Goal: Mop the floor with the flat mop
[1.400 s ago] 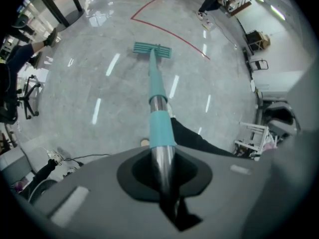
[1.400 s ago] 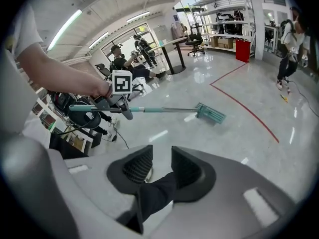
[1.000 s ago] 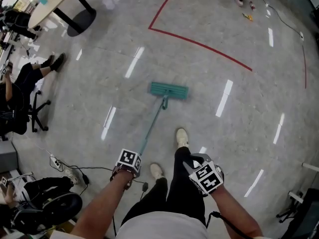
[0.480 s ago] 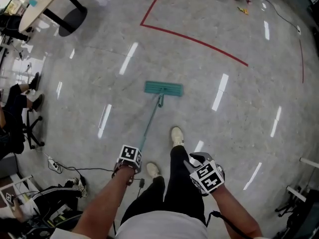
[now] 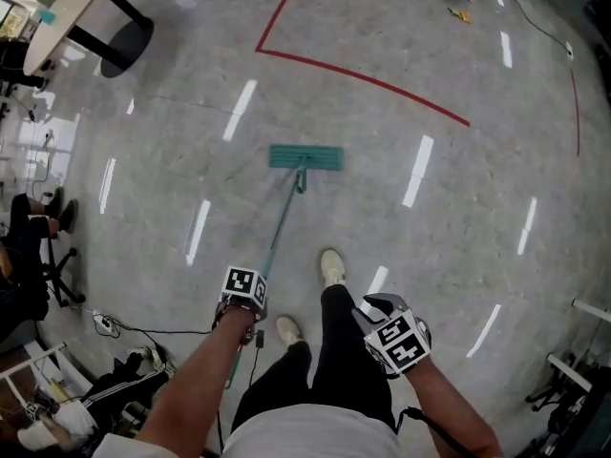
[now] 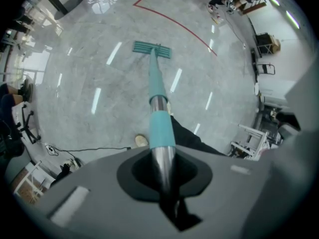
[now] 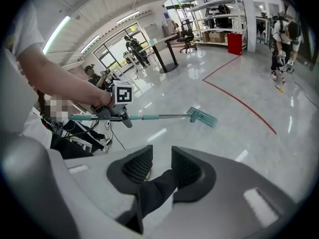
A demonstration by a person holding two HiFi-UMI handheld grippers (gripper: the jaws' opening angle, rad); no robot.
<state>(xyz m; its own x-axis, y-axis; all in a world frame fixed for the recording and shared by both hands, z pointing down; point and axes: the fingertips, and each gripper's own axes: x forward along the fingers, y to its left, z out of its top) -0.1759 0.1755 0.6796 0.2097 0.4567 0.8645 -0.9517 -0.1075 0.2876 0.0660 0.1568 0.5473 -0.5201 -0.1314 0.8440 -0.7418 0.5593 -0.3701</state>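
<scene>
One hold only: the left claw (image 6: 162,171) clenched the mop handle (image 6: 157,91), the right claw (image 7: 162,166) hung released, so keeping the mop head (image 5: 305,156) flat looked wise.

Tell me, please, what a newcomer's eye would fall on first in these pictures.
The teal flat mop stands out first: its head lies flat on the glossy grey floor ahead of the person's shoes, and its long handle runs back into the left gripper, which is shut on it. Beyond it a red tape line turns a corner on the floor. The right gripper is held empty, jaws apart.
</scene>
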